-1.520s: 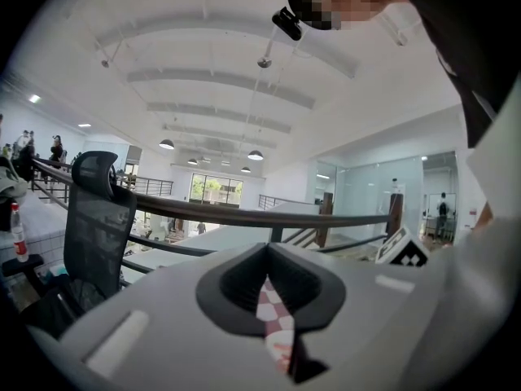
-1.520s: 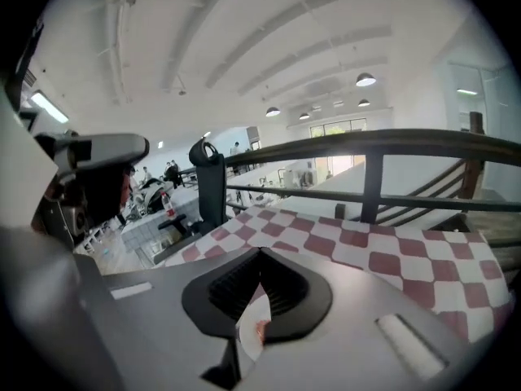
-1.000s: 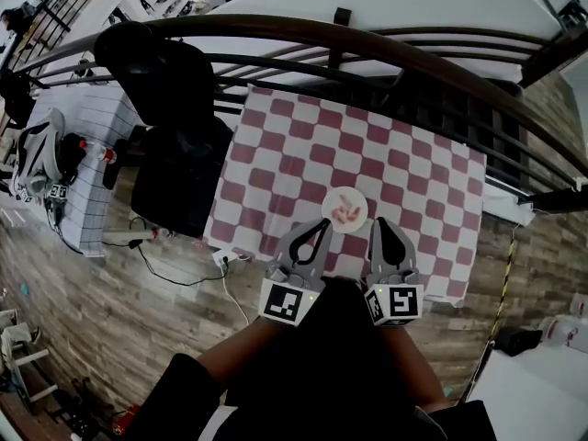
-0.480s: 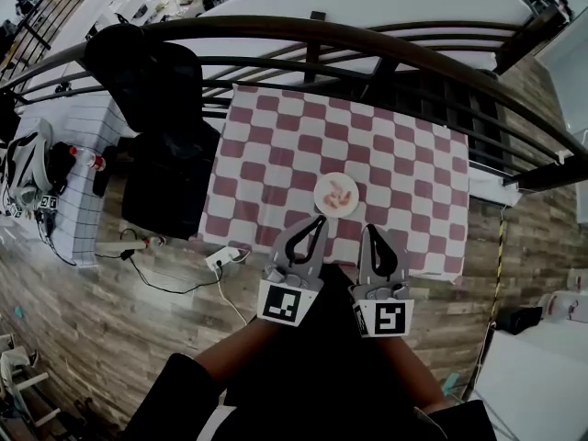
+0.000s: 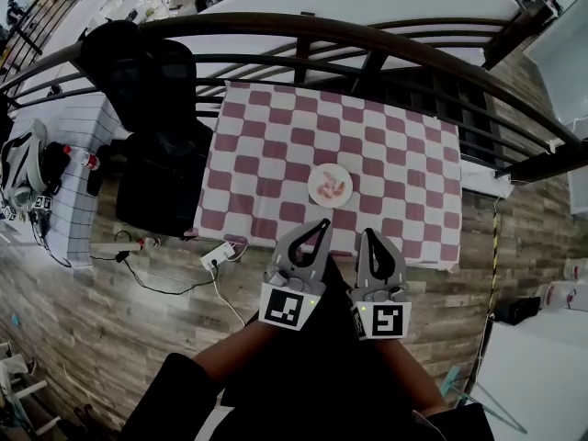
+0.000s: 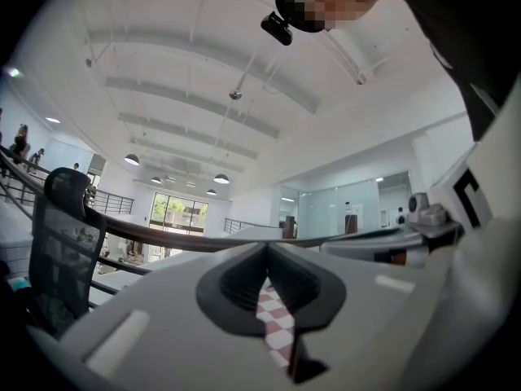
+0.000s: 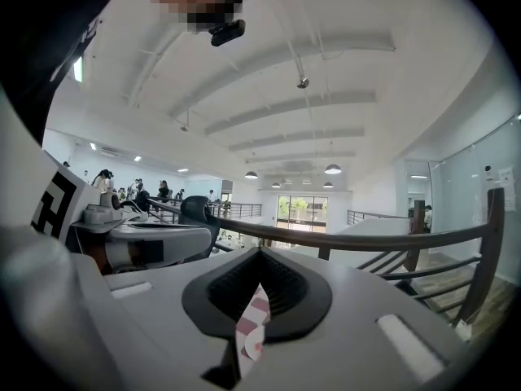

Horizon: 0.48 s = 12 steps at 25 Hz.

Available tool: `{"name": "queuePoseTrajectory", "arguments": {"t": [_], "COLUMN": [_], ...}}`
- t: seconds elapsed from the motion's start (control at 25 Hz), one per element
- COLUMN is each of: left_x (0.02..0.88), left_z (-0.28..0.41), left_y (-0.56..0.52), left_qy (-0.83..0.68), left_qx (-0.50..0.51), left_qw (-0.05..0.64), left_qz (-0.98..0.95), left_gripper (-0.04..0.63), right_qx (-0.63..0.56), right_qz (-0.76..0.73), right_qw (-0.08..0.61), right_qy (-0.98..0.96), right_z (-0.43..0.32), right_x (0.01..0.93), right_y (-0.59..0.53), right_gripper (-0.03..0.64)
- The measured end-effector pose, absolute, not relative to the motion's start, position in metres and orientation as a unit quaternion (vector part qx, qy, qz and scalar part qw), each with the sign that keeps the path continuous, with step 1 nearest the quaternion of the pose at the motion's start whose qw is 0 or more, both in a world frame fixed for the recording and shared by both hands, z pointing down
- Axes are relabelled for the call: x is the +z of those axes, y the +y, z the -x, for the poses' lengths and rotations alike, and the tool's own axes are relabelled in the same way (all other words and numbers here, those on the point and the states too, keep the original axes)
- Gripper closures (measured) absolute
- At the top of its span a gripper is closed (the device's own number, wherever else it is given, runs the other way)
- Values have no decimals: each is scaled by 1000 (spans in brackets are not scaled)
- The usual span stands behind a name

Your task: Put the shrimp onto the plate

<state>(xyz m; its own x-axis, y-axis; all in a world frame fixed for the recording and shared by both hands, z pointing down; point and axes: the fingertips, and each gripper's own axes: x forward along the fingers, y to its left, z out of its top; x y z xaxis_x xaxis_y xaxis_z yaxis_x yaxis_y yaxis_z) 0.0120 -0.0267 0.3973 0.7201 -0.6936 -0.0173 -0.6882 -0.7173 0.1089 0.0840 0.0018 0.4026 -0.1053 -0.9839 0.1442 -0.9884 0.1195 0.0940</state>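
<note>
A white plate [image 5: 319, 174] lies near the front of a table under a red-and-white checked cloth [image 5: 266, 154]. Pink shrimp [image 5: 333, 189] lie on the plate. Both grippers are held close to the person's body, short of the table's front edge and pointing at the plate. My left gripper [image 5: 322, 223] is shut with nothing in it, and so is my right gripper [image 5: 367, 232]. In the left gripper view, only a strip of checked cloth [image 6: 273, 320] shows past the left gripper [image 6: 267, 247]. In the right gripper view, cloth and the plate's rim [image 7: 254, 344] show below the right gripper [image 7: 260, 251].
A curved dark railing [image 5: 367, 39] runs behind the table. A black office chair [image 5: 152, 108] stands at the table's left. A power strip [image 5: 217, 255] with cables lies on the wooden floor. Further left is a table with a grid-pattern cloth [image 5: 69, 127].
The table and plate have slid up and left in the head view. The gap between the gripper tips and the plate has widened. Both grippers stay shut and empty.
</note>
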Motion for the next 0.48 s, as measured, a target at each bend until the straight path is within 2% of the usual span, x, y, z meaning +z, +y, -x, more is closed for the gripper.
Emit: {"name": "queuePoseTrajectory", "arguments": {"t": [0.48], "left_x": [411], "left_z": [-21], "left_y": [12], "left_qy": [-351], "left_qx": [-8], "left_qw": [57], "left_qz": [-935], "left_gripper": [588], "right_qx": [36], "right_qz": [-663], "right_qw": [88], "right_qy": [-742], "right_z": [-79], "right_x": [414], "right_y": [32], "right_gripper": [620]}}
